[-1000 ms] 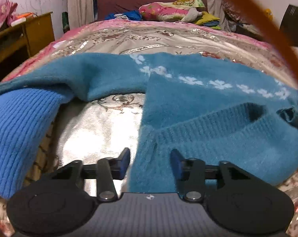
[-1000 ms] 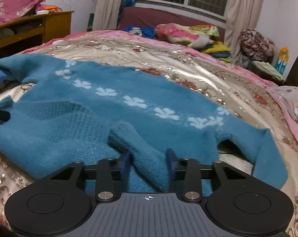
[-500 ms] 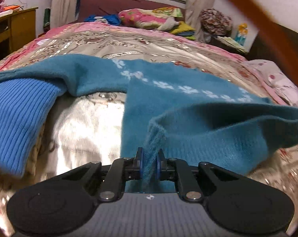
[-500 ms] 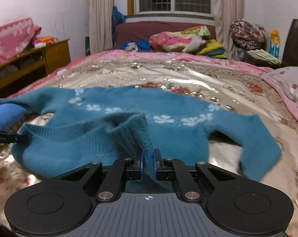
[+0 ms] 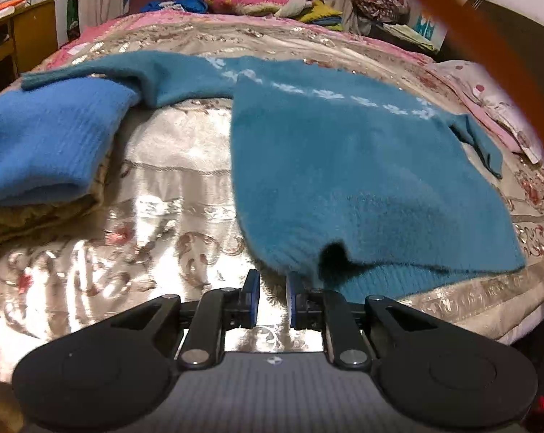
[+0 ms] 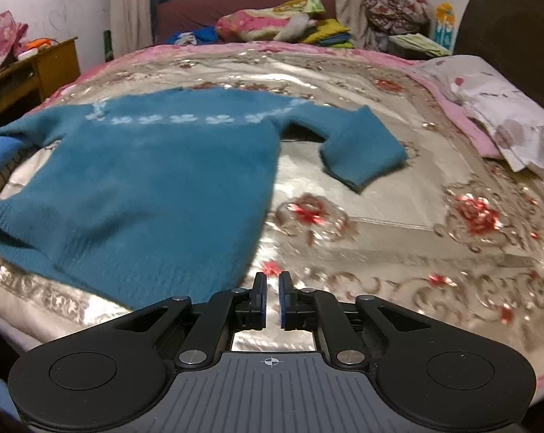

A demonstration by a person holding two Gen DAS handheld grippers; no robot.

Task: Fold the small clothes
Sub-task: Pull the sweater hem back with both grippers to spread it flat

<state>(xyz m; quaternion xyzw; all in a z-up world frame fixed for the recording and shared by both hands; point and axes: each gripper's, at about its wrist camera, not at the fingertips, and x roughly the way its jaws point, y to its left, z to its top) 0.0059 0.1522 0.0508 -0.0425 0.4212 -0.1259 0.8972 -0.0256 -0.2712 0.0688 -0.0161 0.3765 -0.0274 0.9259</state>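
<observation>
Bedspread (image 6: 380,216): shiny, floral; bedroom.
Left gripper (image 5: 272,279): jaws just parting, empty; sweater (image 5: 344,180) hem at 1 o'clock.
Right gripper (image 6: 272,278): nearly closed, empty.

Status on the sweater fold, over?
Left hand-held gripper jaws just eased open, fluffy teal knit sweater hem at its tips, grip unclear. Right hand-held gripper shut, empty. Sweater flat on shiny floral bedspread; nothing in the way.
</observation>
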